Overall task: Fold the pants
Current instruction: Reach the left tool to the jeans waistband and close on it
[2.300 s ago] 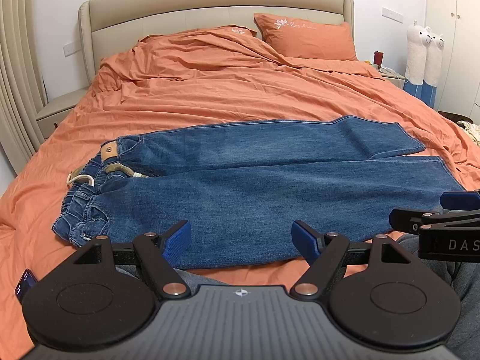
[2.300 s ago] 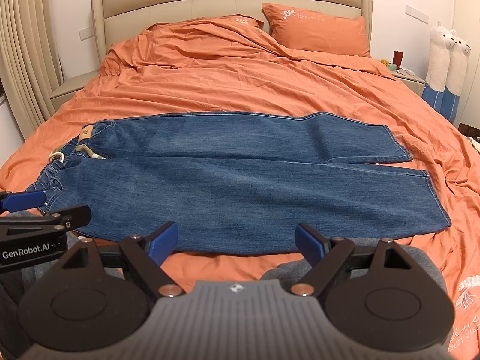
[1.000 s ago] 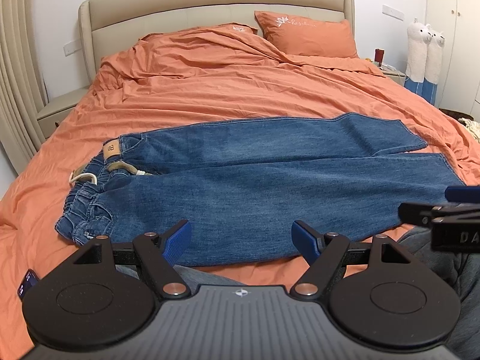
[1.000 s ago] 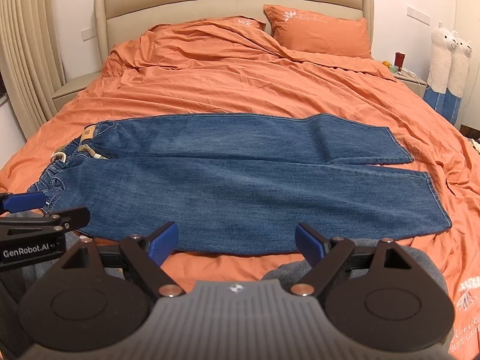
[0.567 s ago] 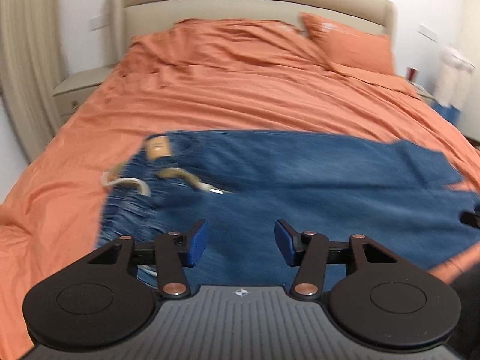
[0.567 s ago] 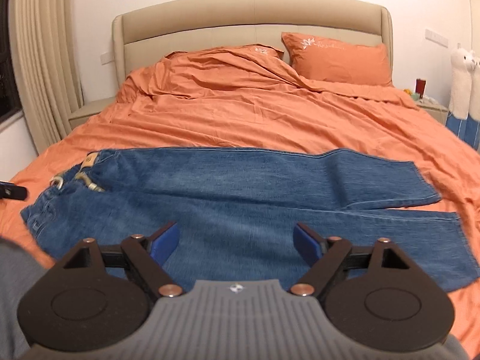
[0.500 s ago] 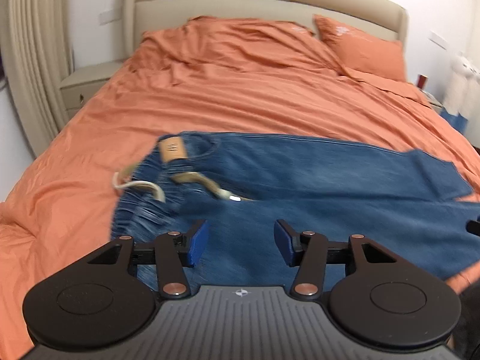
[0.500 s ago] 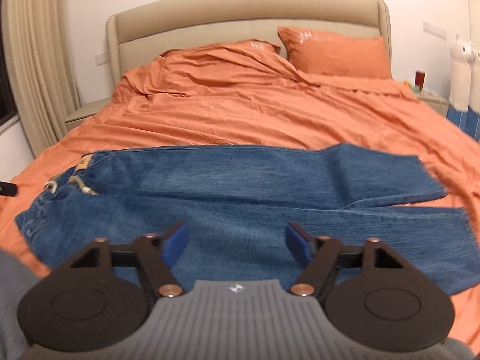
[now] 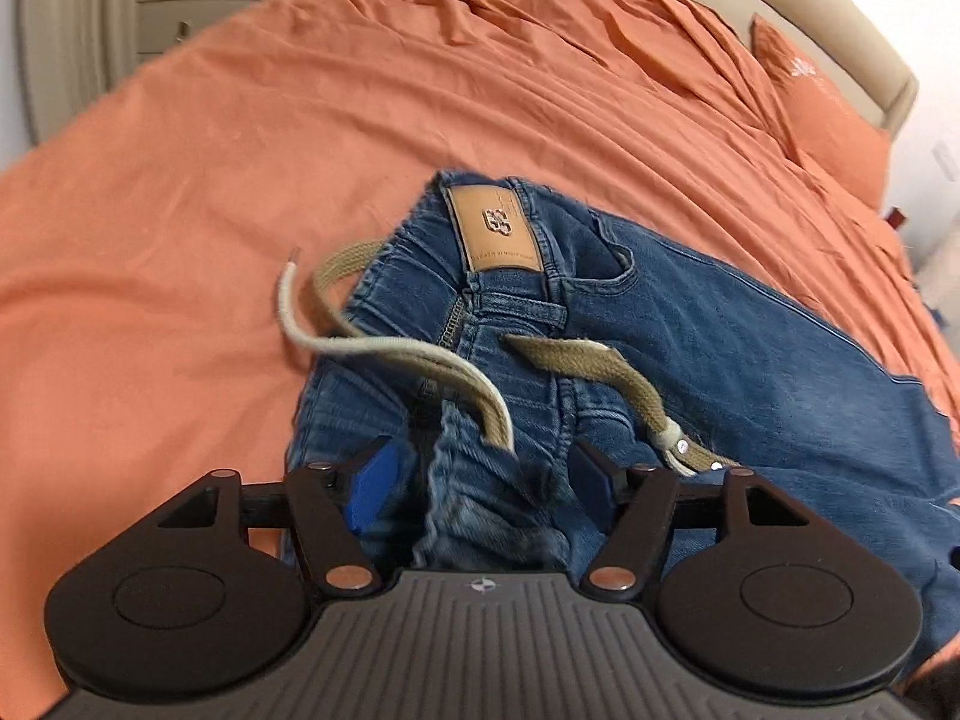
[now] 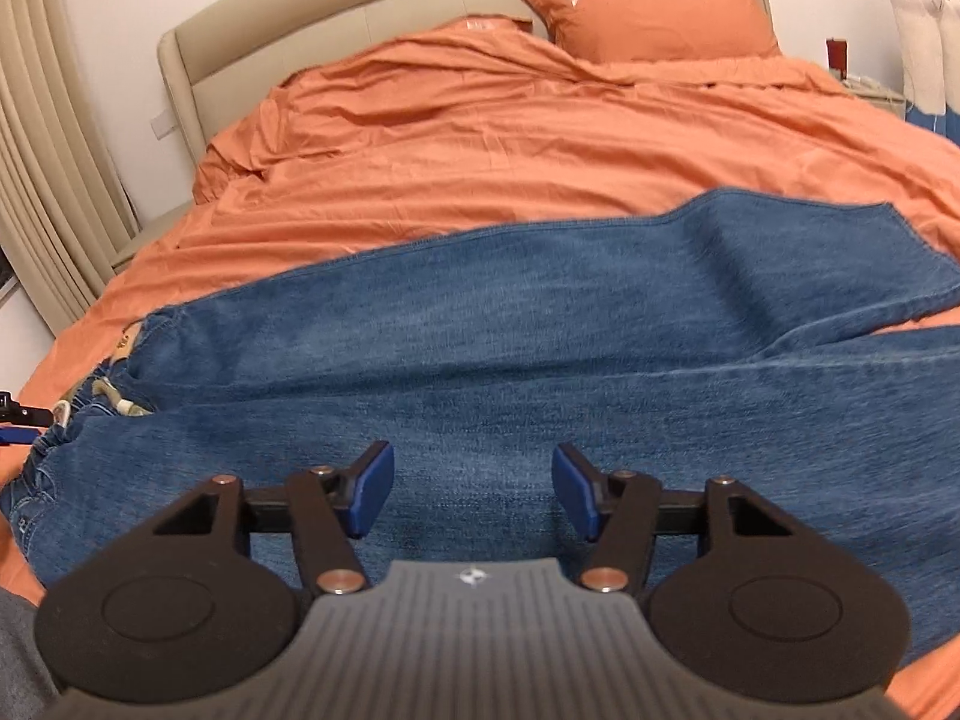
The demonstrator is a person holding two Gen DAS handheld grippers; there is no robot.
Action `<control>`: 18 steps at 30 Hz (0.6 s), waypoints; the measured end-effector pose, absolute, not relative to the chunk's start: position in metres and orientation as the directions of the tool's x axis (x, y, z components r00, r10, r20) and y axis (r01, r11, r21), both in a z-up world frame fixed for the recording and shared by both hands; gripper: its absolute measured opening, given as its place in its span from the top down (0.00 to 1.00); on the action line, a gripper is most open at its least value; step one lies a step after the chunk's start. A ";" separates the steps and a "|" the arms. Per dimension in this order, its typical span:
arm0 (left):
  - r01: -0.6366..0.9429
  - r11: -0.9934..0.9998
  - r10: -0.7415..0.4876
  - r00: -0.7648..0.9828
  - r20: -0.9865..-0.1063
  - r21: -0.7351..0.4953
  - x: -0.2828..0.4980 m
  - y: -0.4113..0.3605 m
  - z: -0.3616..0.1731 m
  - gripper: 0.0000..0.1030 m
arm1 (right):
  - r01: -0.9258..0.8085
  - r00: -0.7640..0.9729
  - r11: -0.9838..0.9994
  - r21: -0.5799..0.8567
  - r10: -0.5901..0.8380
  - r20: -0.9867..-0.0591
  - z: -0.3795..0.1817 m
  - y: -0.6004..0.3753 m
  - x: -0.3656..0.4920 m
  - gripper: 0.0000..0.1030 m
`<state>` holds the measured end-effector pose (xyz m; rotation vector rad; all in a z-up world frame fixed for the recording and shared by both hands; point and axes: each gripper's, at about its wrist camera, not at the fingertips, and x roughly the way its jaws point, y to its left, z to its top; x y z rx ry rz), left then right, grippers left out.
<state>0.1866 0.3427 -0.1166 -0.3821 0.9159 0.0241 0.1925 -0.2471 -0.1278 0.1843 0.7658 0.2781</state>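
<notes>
The pants lie flat across the near part of the bed, on the orange cover, waistband toward my left side and leg ends toward my right. In the right wrist view the two legs run side by side; the far leg ends short of the near one. At the waistband, a tan leather patch faces up, and a khaki drawstring trails loose over the denim and onto the cover.

My left gripper is over the bunched waistband. Its jaws have just been widening; a fold of denim stands between the blue pads, but the pads do not press on it, so the tongs are released.

My right gripper is above the near leg. Its jaws have just been narrowing slightly, yet a clear gap remains and nothing is grasped.

An orange pillow rests against the beige headboard.
</notes>
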 end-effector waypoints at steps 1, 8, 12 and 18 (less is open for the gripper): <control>-0.157 0.925 -0.181 0.621 -0.763 -0.347 0.188 0.349 -0.121 0.26 | -0.176 0.679 0.948 0.264 0.311 -0.665 -0.131 -0.246 0.196 0.46; -0.036 0.763 -0.508 0.583 -0.634 -0.645 0.195 0.370 -0.137 0.43 | -0.152 0.636 0.953 0.262 0.297 -0.712 -0.145 -0.241 0.210 0.46; -0.131 0.805 -0.431 0.541 -0.722 -0.578 0.204 0.361 -0.143 0.71 | -0.144 0.632 0.954 0.262 0.292 -0.717 -0.147 -0.240 0.212 0.46; -0.148 0.910 -0.187 0.687 -0.702 -0.387 0.164 0.318 -0.080 0.91 | -0.114 0.638 0.959 0.260 0.271 -0.721 -0.146 -0.243 0.212 0.44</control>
